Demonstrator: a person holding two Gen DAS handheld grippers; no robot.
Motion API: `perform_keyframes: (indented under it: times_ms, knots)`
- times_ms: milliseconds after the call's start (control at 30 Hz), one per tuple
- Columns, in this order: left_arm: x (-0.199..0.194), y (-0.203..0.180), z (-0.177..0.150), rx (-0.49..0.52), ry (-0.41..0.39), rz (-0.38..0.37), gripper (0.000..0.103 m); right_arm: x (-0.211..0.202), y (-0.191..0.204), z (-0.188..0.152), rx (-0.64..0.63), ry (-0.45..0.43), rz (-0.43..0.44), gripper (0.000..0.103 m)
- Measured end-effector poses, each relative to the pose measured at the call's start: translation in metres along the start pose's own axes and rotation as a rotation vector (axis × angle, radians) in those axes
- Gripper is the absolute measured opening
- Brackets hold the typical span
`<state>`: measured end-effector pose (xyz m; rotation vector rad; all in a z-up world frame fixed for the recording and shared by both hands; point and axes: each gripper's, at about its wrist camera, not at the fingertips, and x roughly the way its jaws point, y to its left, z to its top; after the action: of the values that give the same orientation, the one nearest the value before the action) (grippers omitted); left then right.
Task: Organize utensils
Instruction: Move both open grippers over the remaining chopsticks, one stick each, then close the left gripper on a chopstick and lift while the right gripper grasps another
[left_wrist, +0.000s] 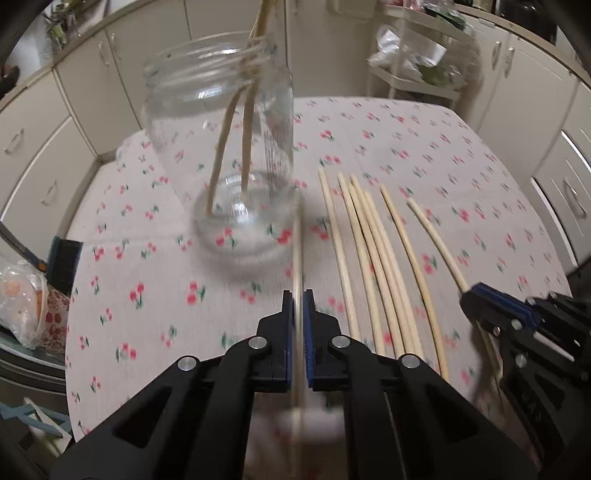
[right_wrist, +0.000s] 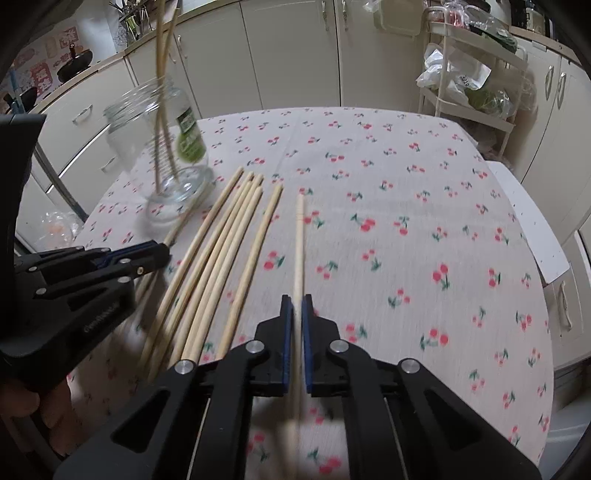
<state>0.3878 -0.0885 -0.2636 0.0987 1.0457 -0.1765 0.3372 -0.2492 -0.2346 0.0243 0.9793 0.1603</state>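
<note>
A clear glass jar (left_wrist: 221, 147) stands on the cherry-print tablecloth with two wooden chopsticks (left_wrist: 248, 144) leaning inside; it shows in the right wrist view (right_wrist: 173, 155) at far left. Several loose chopsticks (left_wrist: 365, 258) lie side by side to the jar's right, also seen in the right wrist view (right_wrist: 218, 258). My left gripper (left_wrist: 298, 299) is shut on one chopstick (left_wrist: 297, 243) that points toward the jar's base. My right gripper (right_wrist: 297, 302) is shut on another chopstick (right_wrist: 299, 240), the rightmost one; it appears in the left wrist view (left_wrist: 476, 295) at the right edge.
The round table (right_wrist: 406, 184) is ringed by cream cabinets (left_wrist: 55, 140). A white wire rack (right_wrist: 476, 81) with bags stands behind the table. A white chair seat (right_wrist: 528, 221) is at the right edge. A plastic bag (left_wrist: 22, 295) lies at the left.
</note>
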Motion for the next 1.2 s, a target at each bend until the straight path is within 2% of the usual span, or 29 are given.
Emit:
perform_keyframes:
  times_ms: [133, 267, 333, 533, 667, 800, 833, 900, 1067, 1100, 1133, 1200]
  knots:
    - [-0.019, 0.014, -0.029, 0.001, 0.067, -0.074, 0.005, -0.014, 0.001, -0.017, 0.022, 0.043, 0.047, 0.006]
    - [-0.027, 0.032, -0.043, -0.011, 0.112, -0.108, 0.005, -0.023, 0.001, -0.025, 0.030, 0.076, 0.085, 0.009]
    - [-0.026, 0.035, -0.039, -0.019, 0.097, -0.089, 0.006, -0.022, -0.003, -0.017, 0.046, 0.059, 0.080, 0.016]
    - [-0.008, 0.026, -0.007, -0.013, 0.073, -0.065, 0.006, -0.006, 0.003, 0.013, 0.031, 0.036, 0.074, 0.016]
    - [0.004, 0.023, 0.007, -0.002, 0.071, -0.035, 0.012, 0.010, 0.006, 0.023, -0.006, 0.061, 0.051, 0.016]
    - [0.010, 0.021, 0.017, 0.017, 0.068, -0.009, 0.017, 0.016, 0.013, 0.025, -0.079, 0.064, 0.009, 0.011]
    - [0.010, 0.021, 0.018, 0.019, 0.070, -0.007, 0.017, 0.016, 0.013, 0.025, -0.083, 0.066, 0.012, 0.006]
    - [0.010, 0.022, 0.019, 0.013, 0.072, -0.003, 0.017, 0.016, 0.011, 0.025, -0.087, 0.066, 0.018, 0.006]
    - [0.010, 0.037, 0.020, -0.007, 0.079, -0.080, 0.016, 0.016, 0.013, 0.023, -0.094, 0.055, 0.014, 0.006]
    - [0.010, 0.038, 0.020, 0.000, 0.082, -0.094, 0.013, 0.016, 0.013, 0.024, -0.088, 0.055, 0.019, 0.006]
    - [0.011, 0.039, 0.020, 0.006, 0.088, -0.108, 0.005, 0.016, 0.012, 0.024, -0.083, 0.054, 0.025, 0.006]
    - [0.011, 0.045, 0.020, -0.003, 0.100, -0.147, 0.005, 0.015, 0.009, 0.023, -0.069, 0.054, 0.036, 0.006]
